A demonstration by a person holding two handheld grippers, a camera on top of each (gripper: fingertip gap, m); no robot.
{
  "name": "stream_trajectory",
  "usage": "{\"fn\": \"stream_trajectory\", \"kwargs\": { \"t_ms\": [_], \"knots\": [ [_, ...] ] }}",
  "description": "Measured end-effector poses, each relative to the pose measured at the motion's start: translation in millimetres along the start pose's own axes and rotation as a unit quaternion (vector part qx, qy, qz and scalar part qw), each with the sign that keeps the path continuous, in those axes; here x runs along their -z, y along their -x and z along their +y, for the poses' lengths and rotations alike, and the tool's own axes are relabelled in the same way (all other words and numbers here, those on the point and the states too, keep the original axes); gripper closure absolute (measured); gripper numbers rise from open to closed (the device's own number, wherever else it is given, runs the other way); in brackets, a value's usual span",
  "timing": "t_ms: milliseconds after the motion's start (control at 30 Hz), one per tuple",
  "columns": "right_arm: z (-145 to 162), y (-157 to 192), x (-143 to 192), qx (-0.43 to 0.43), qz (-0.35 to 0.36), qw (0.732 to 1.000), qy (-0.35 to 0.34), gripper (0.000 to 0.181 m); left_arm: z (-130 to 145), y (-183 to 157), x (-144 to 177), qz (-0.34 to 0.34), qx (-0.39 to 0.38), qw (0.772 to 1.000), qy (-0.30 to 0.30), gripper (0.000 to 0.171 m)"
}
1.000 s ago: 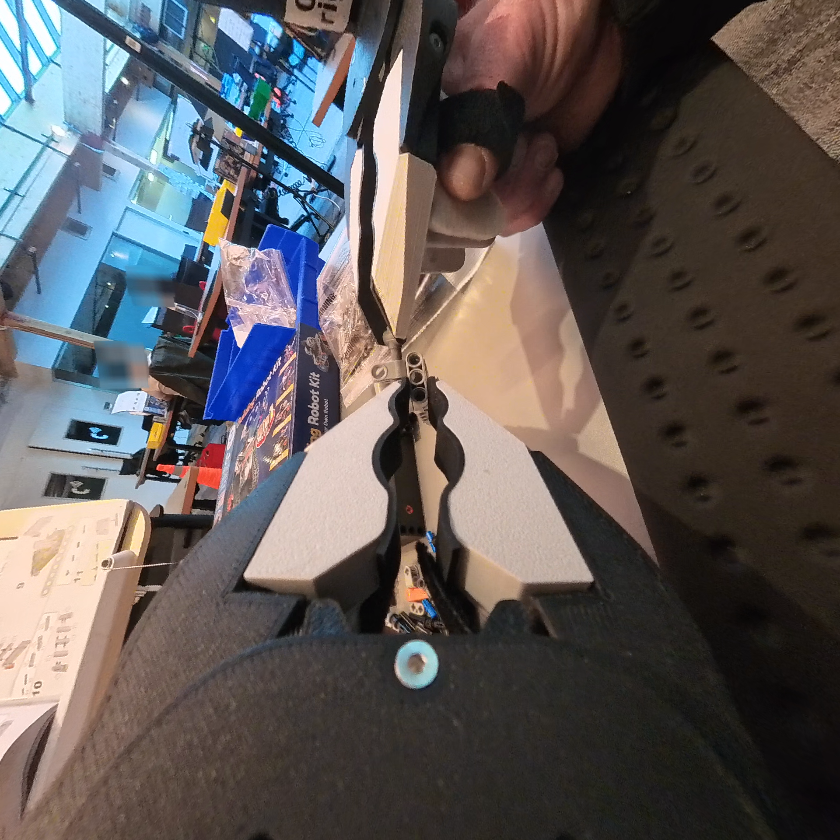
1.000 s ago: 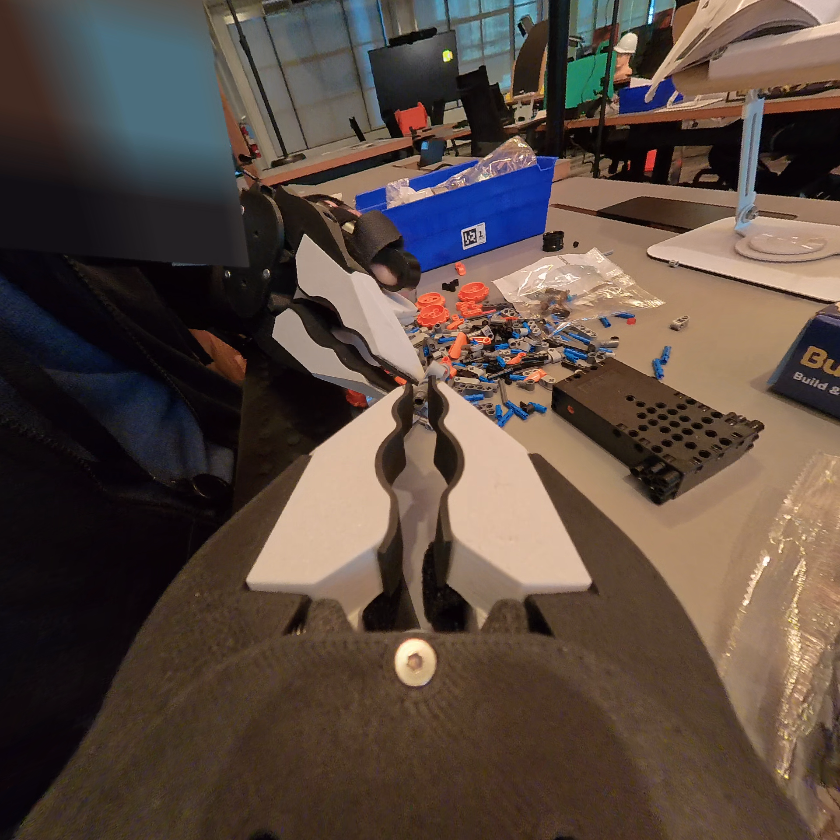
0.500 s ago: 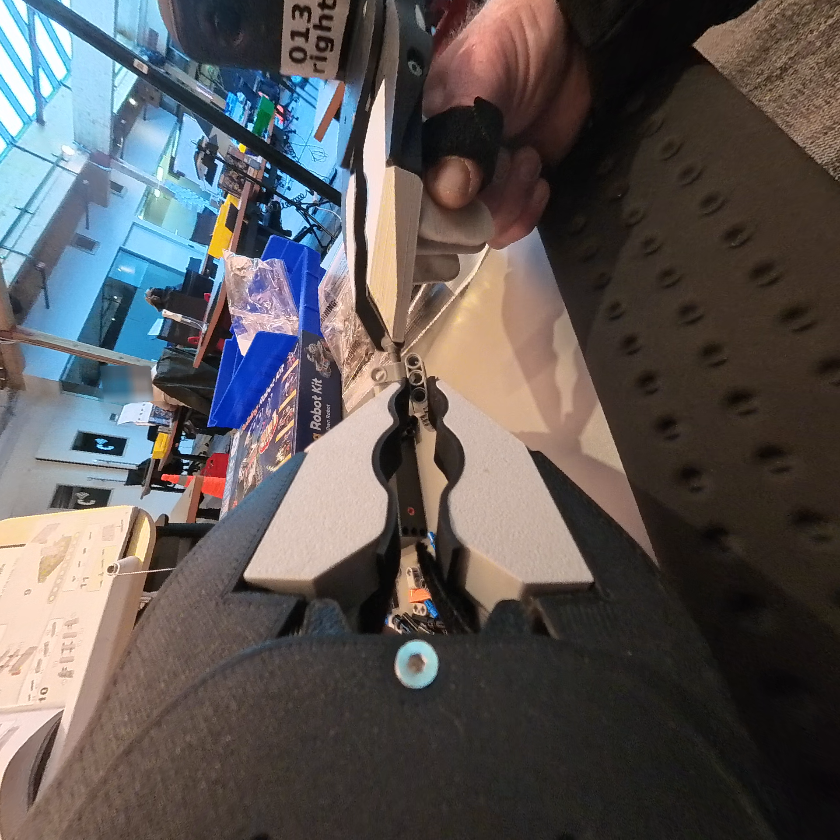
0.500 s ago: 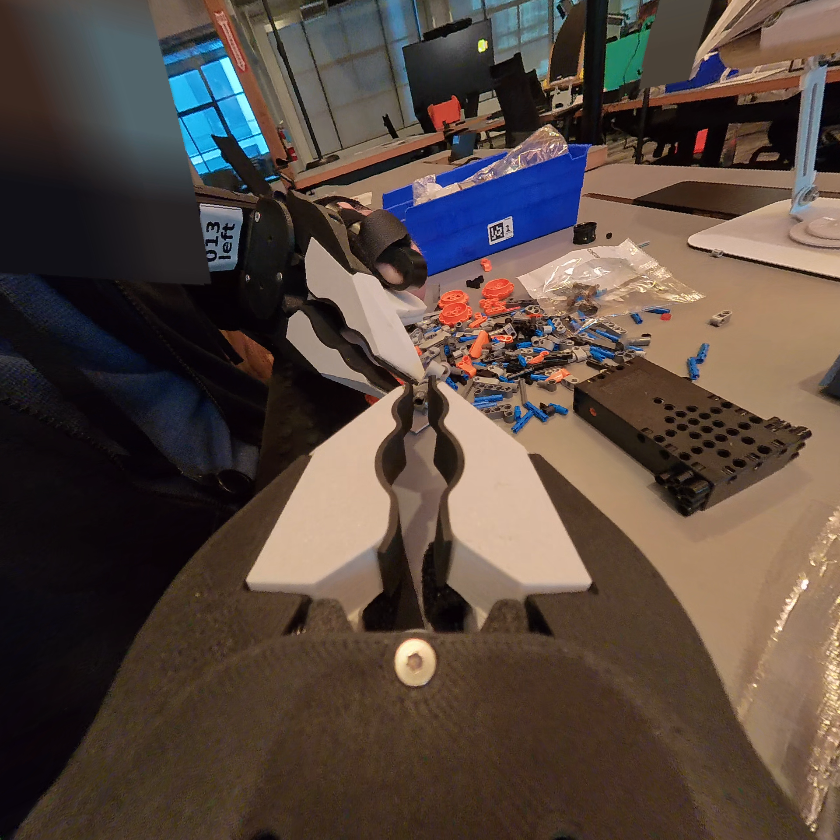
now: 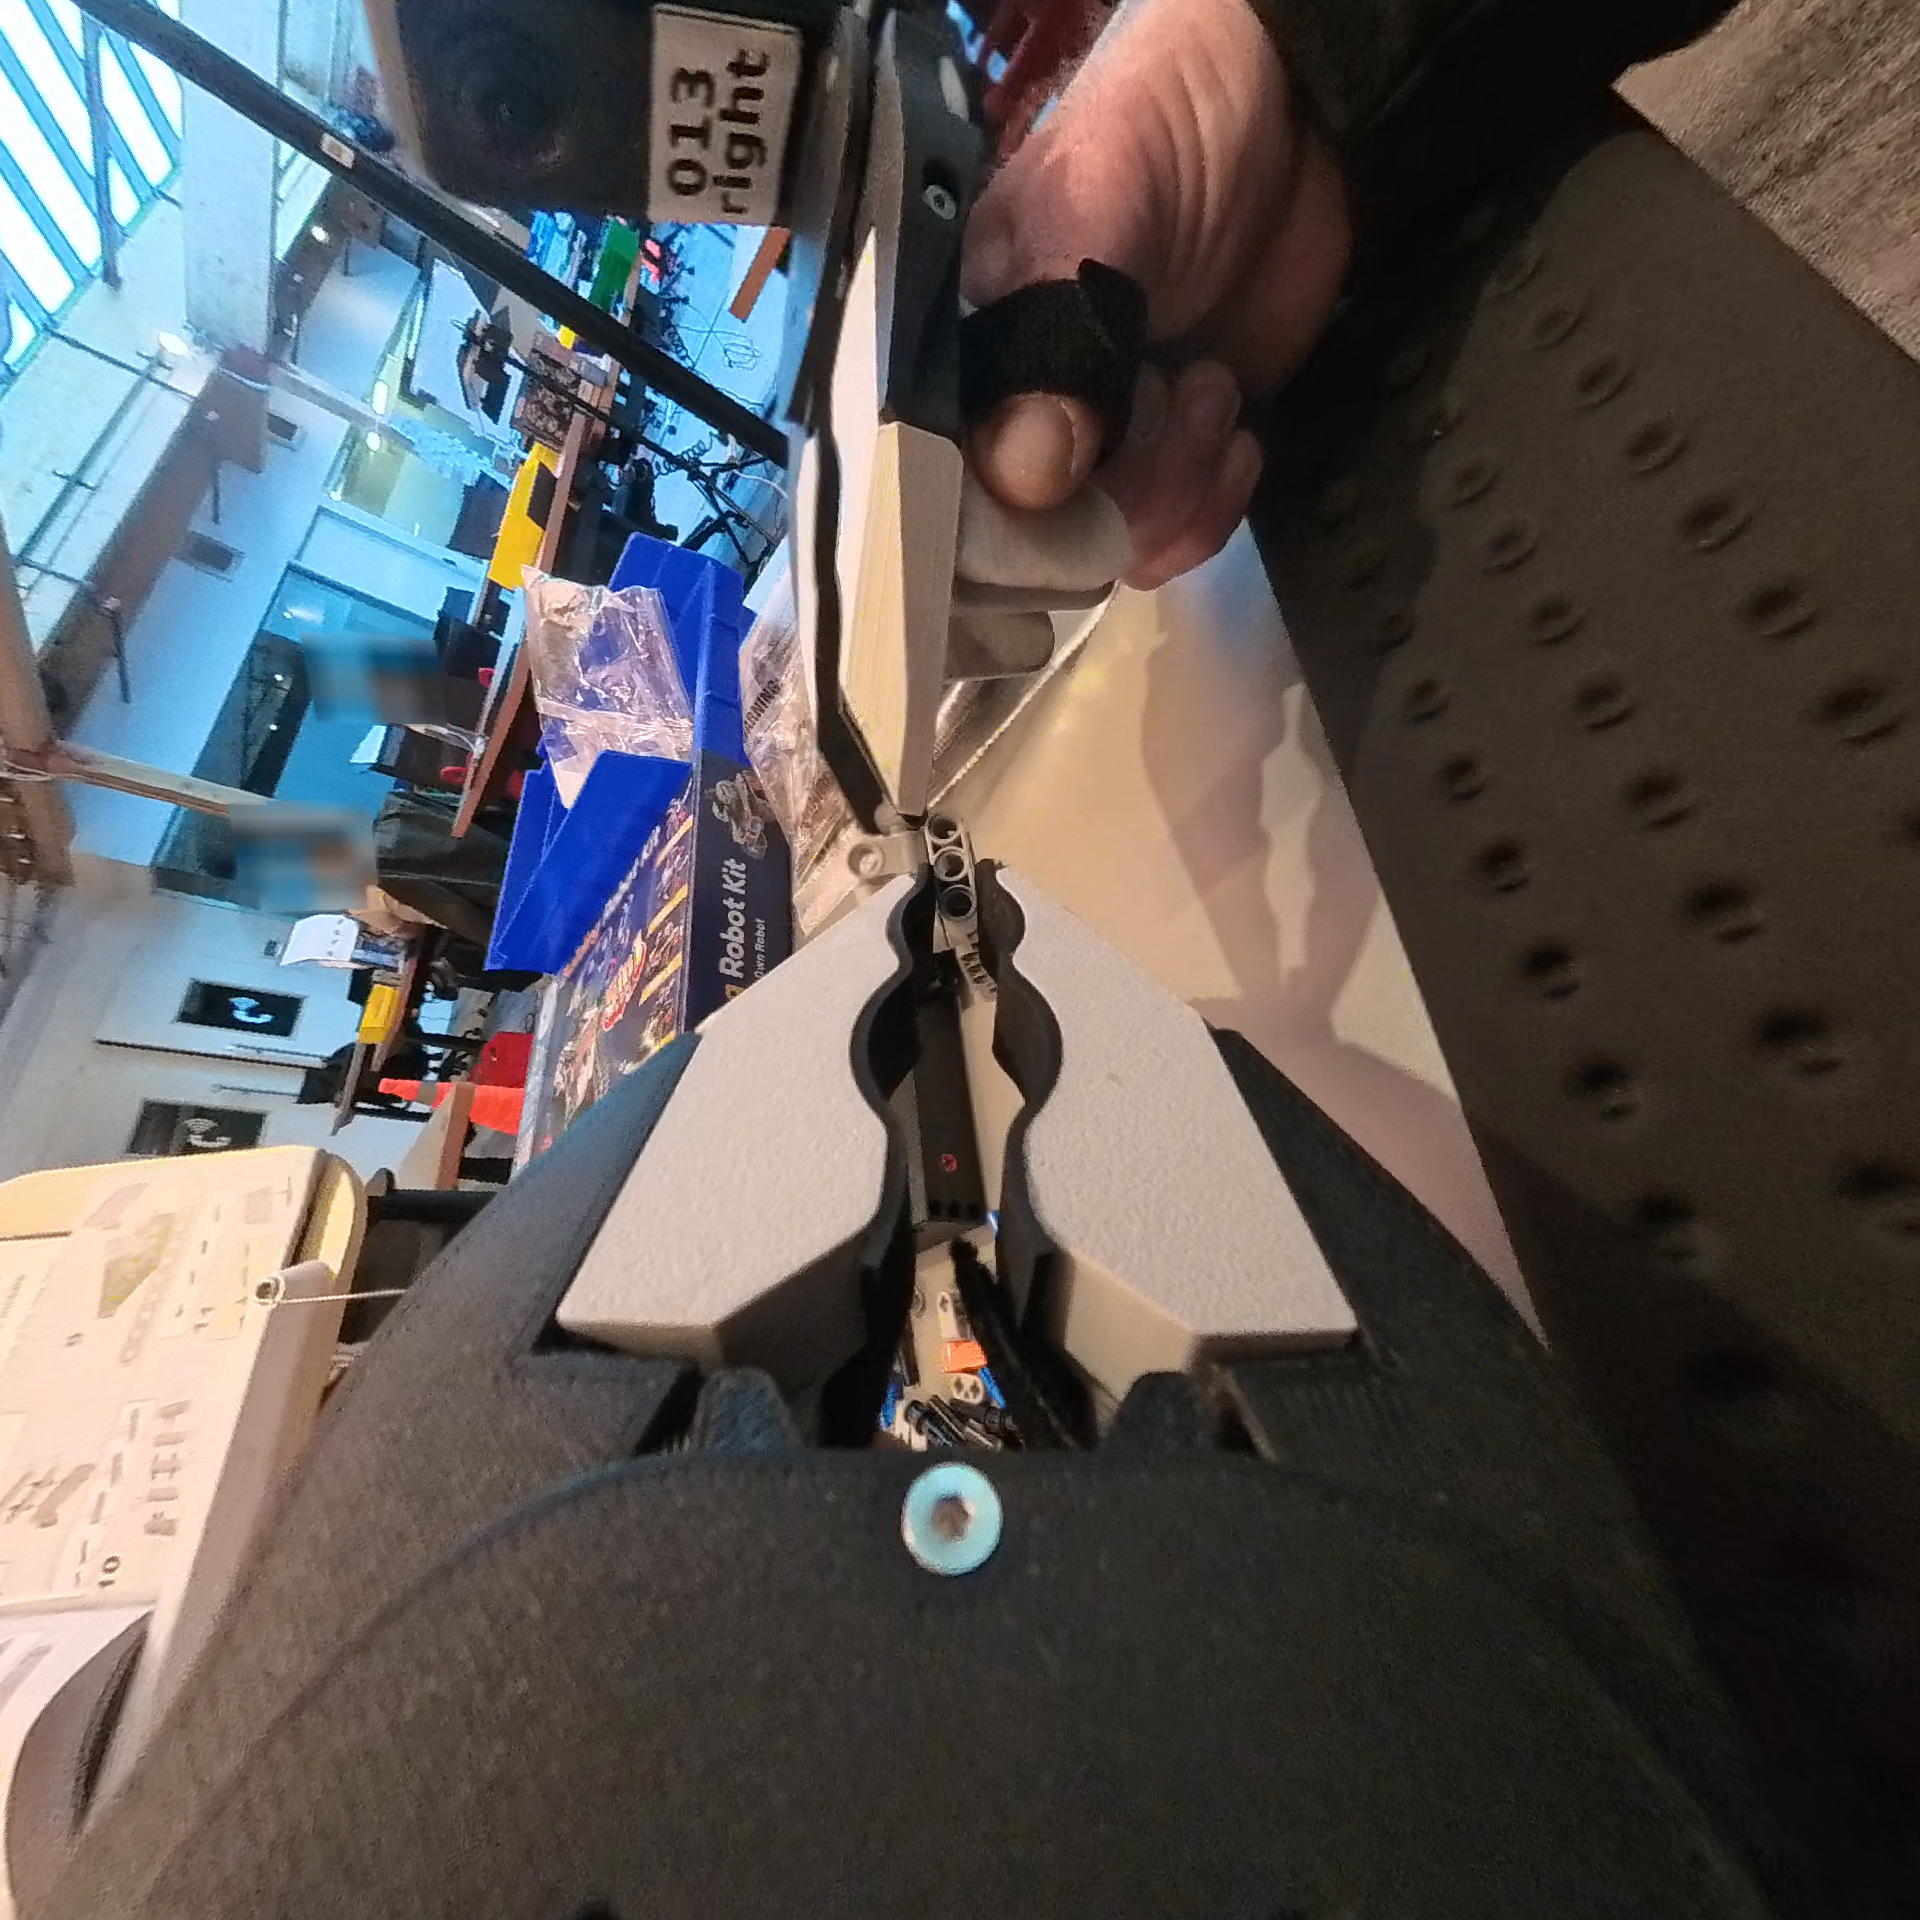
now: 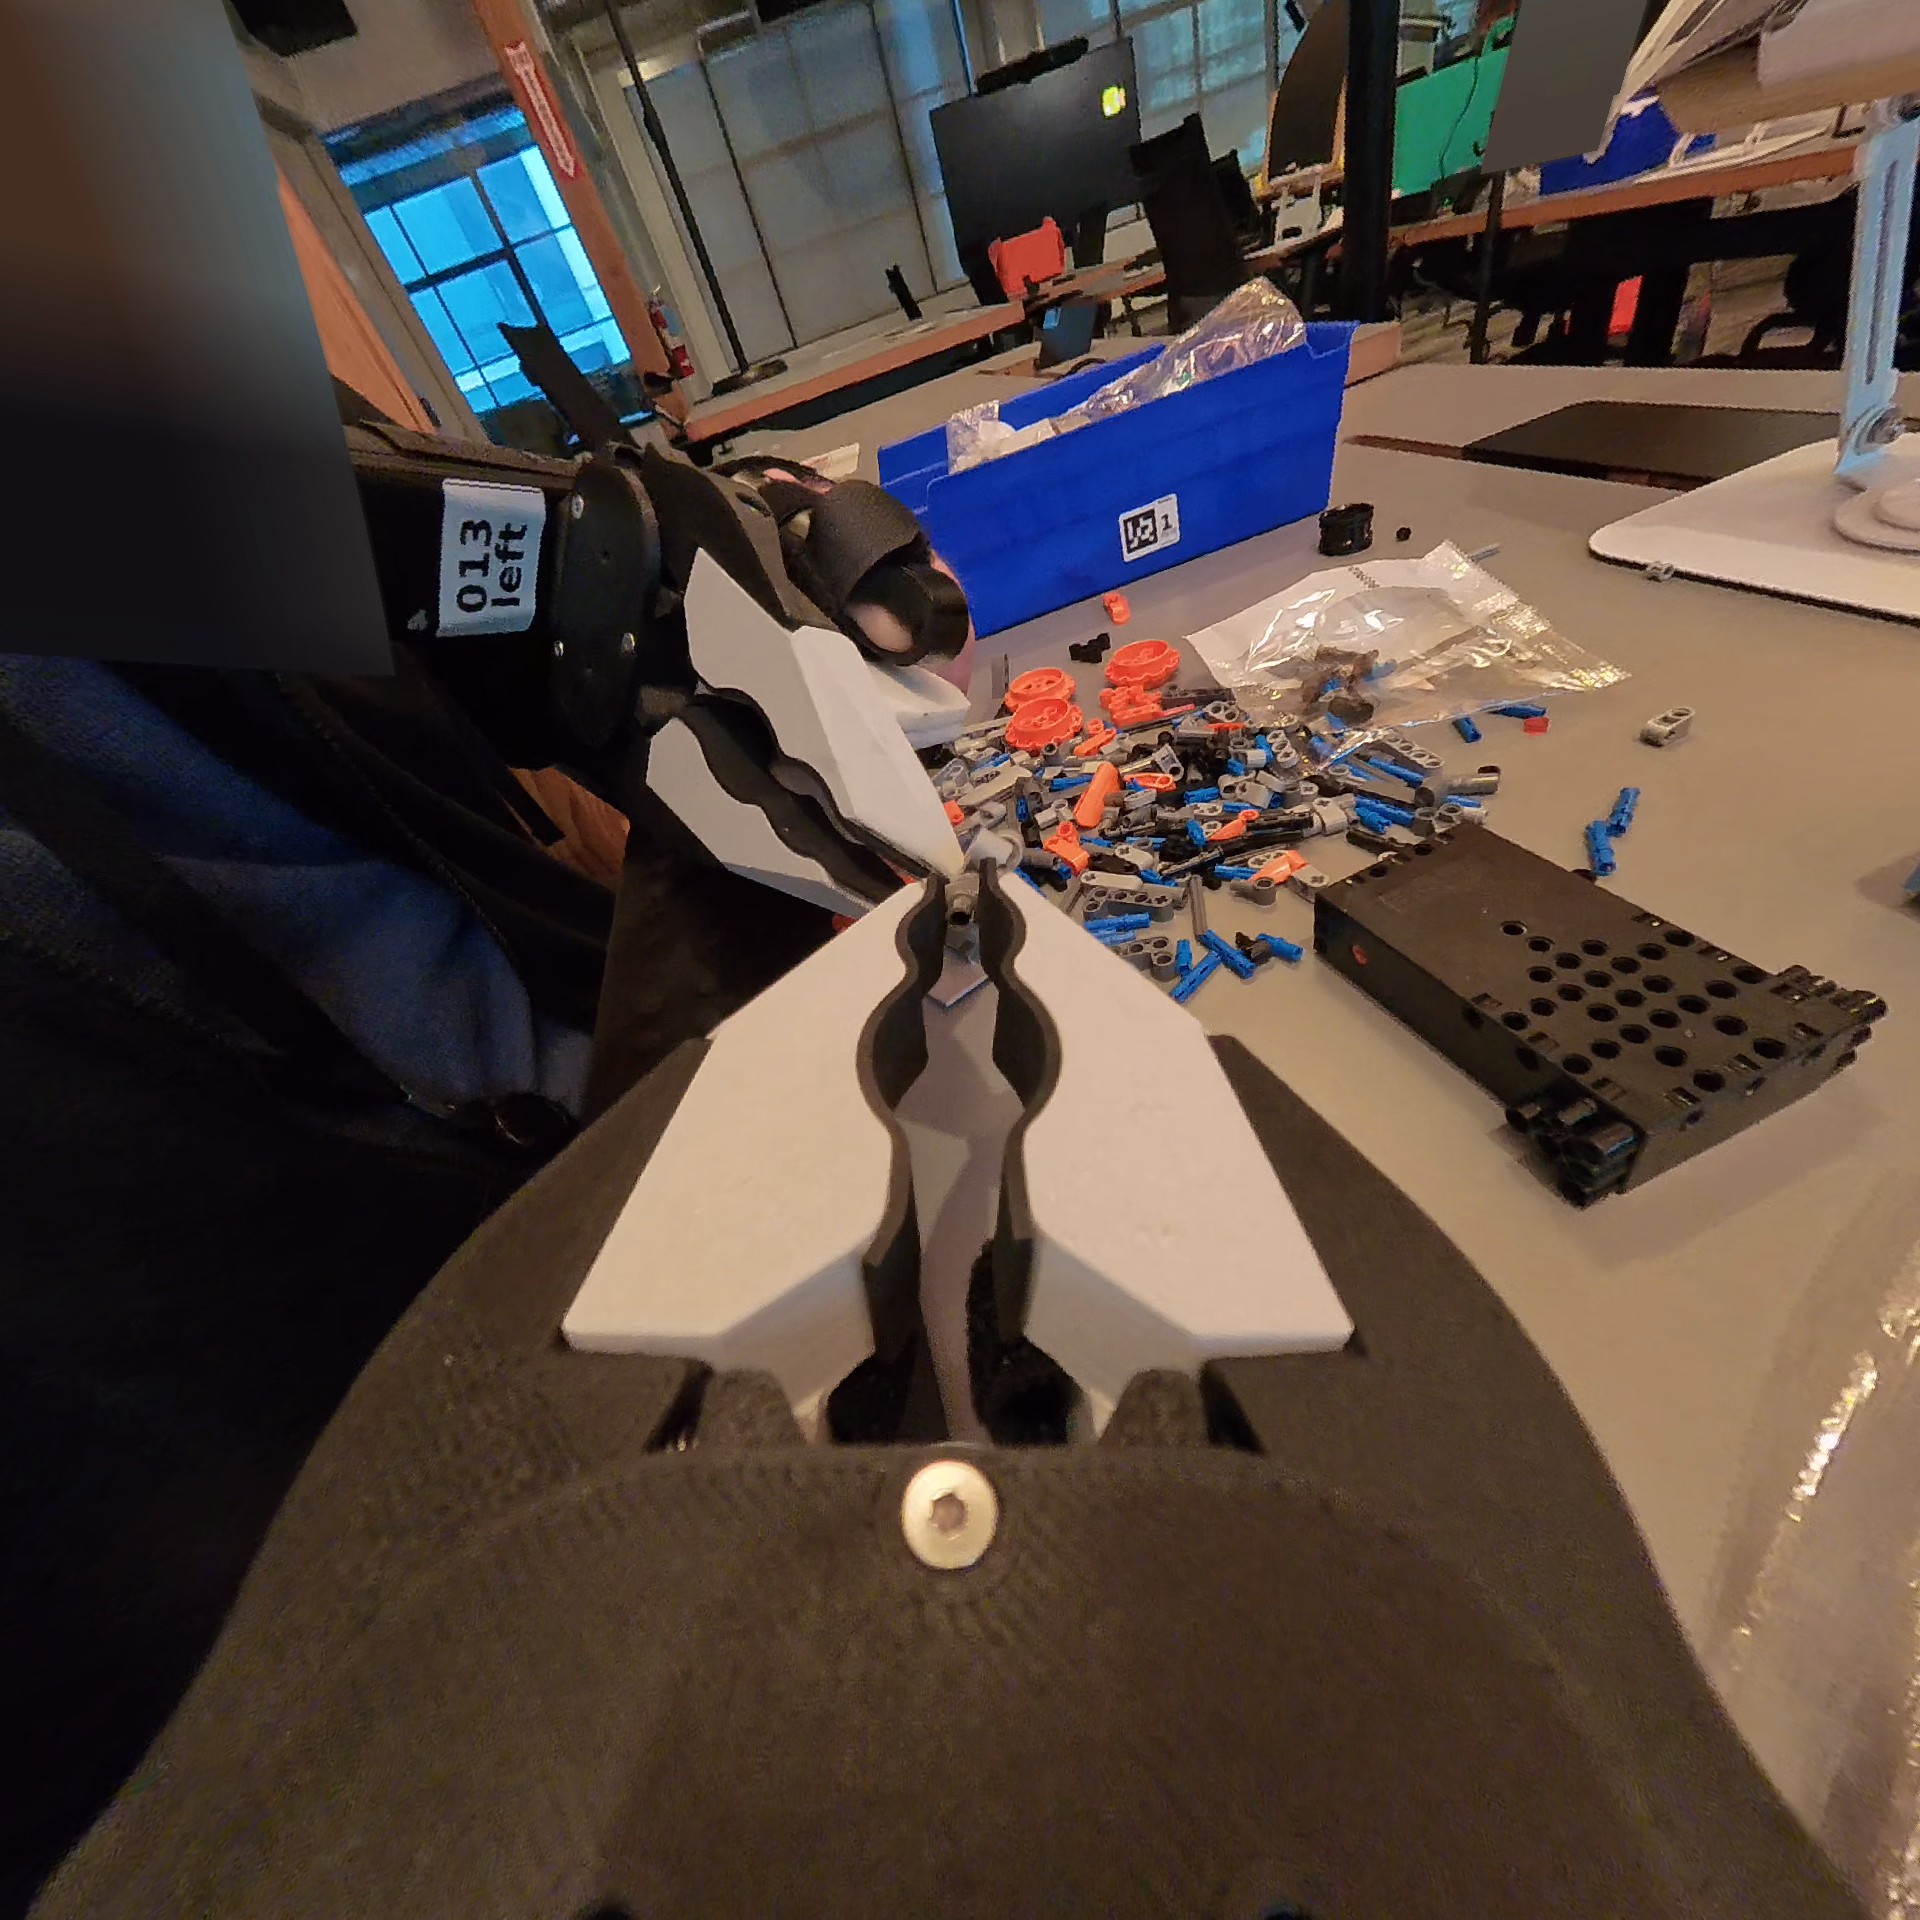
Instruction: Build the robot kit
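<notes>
Grey beam [image 5: 954, 862] sits pinched in your left gripper [image 5: 951, 883], long axis along its fingers — your right gripper [image 6: 964, 902], closed on a small grey pin [image 6: 962, 896], meets it tip to tip.

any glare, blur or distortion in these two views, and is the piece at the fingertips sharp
Left wrist view: rolled sideways, the table washed pale by glare, background bluish and soft; the grey beam in the left gripper is sharp. Right wrist view: wide-angle bending at the edges, sheen on the plastic bag, the small grey piece at the right gripper fairly sharp.
</notes>
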State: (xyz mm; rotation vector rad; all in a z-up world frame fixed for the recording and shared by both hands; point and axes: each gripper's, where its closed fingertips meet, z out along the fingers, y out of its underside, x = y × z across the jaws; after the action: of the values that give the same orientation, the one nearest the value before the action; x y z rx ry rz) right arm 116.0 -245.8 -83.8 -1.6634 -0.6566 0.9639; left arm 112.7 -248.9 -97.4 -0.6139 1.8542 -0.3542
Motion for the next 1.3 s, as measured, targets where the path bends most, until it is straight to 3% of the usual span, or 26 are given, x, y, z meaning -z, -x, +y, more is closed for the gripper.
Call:
{"fn": "stream_trajectory", "kwargs": {
  "t_ms": [267, 400, 500, 567, 633, 967, 1067, 1133, 1233, 1300],
  "knots": [
    [-7.5, -0.8, 8.0, 0.009, 0.009, 1.000, -0.022, 0.176, -5.5, 16.1, 16.0, -0.021, 0.077, 0.996, -0.040, 0.161],
    [-6.1, 6.0, 5.9, 0.032, 0.002, 0.999, -0.010, 0.176, -1.7, 20.5, 17.0, 0.017, 0.157, 0.986, -0.052, 0.152],
    [-4.7, 18.0, 0.7, 0.051, -0.022, 0.998, 0.005, 0.176, -4.7, 19.2, 12.9, 0.090, 0.265, 0.957, -0.079, 0.143],
    [-5.4, 22.6, -2.0, 0.048, -0.037, 0.998, 0.007, 0.176, -13.8, 10.3, 16.6, 0.164, 0.304, 0.932, -0.107, 0.155],
    [-6.3, 26.7, -3.8, 0.042, -0.052, 0.998, 0.004, 0.176, -19.9, 4.9, 19.5, 0.211, 0.333, 0.911, -0.120, 0.154],
    [-23.3, 35.9, -1.1, 0.013, -0.089, 0.994, -0.058, 0.176, -32.8, 24.1, 33.2, 0.186, 0.360, 0.894, -0.193, 0.169],
    [-28.3, 33.6, 5.3, 0.005, -0.092, 0.992, -0.081, 0.176, -51.5, 26.8, 46.3, 0.212, 0.384, 0.862, -0.253, 0.171],
    [-28.7, 36.6, 5.7, 0.018, -0.087, 0.993, -0.076, 0.176, -39.7, 28.6, 39.0, 0.187, 0.368, 0.882, -0.228, 0.171],
    [-27.4, 34.7, 5.8, 0.017, -0.082, 0.994, -0.072, 0.176, -37.0, 39.8, 41.3, 0.177, 0.391, 0.872, -0.234, 0.164],
    [-26.7, 39.1, 1.9, 0.025, -0.089, 0.994, -0.066, 0.176, -36.6, 22.5, 34.1, 0.229, 0.394, 0.867, -0.200, 0.155]
  ]
}}
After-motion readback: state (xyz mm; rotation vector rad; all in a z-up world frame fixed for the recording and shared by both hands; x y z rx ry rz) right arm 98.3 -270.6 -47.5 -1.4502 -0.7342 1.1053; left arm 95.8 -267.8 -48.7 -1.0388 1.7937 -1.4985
